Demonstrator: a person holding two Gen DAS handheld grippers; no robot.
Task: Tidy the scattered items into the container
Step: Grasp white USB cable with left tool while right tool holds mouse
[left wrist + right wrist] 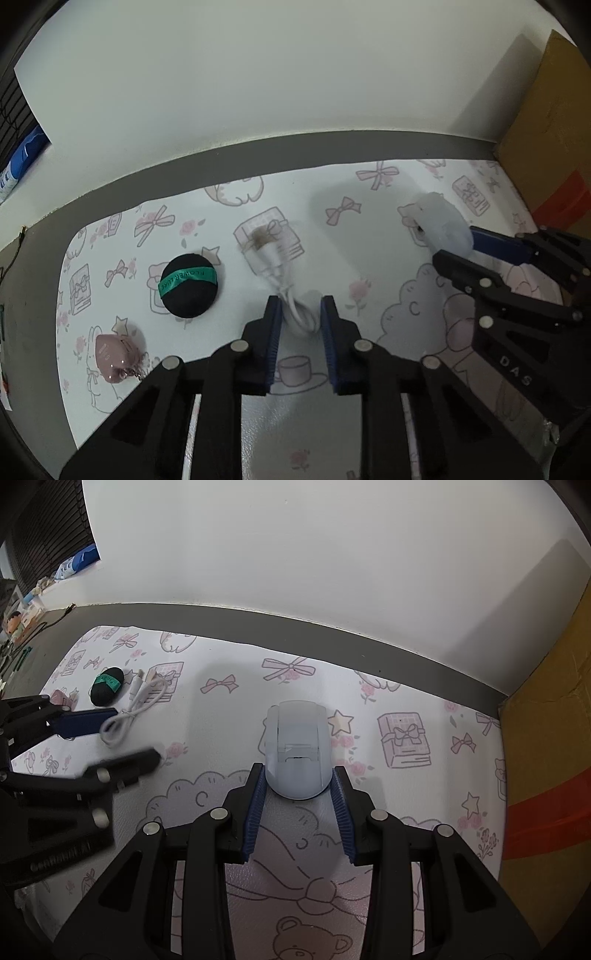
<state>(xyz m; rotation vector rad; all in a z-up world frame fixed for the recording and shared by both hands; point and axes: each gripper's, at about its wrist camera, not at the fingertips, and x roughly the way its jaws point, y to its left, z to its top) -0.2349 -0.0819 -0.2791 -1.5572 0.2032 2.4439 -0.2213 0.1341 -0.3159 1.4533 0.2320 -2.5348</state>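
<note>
1. The white cable (291, 295) was lying coiled on the patterned mat (369, 236), near the middle, with its plug ends pointing toward the far wall. The looped near end sat right between the blue pads of the left gripper (300, 314).
2. Left gripper's jaws were pulled in narrow around that loop. Honestly I couldn't tell whether the pads were actually pressing the cable or just sitting beside it; the shot was blurry there.
3. The pale blue mouse-shaped case (295, 749) was over on the right part of the mat, and the right gripper (298, 782) had it clamped, pads touching both sides of its near end.
4. Left of the cable sat a black round puff (189, 285) with a green band across it, apart from the cable.
5. Nearer and further left was a pink heart-shaped trinket (112, 356) with a little chain.
6. A brown cardboard box (550, 746) with a red stripe stood at the right edge of the mat, against the white wall (295, 554).
</note>
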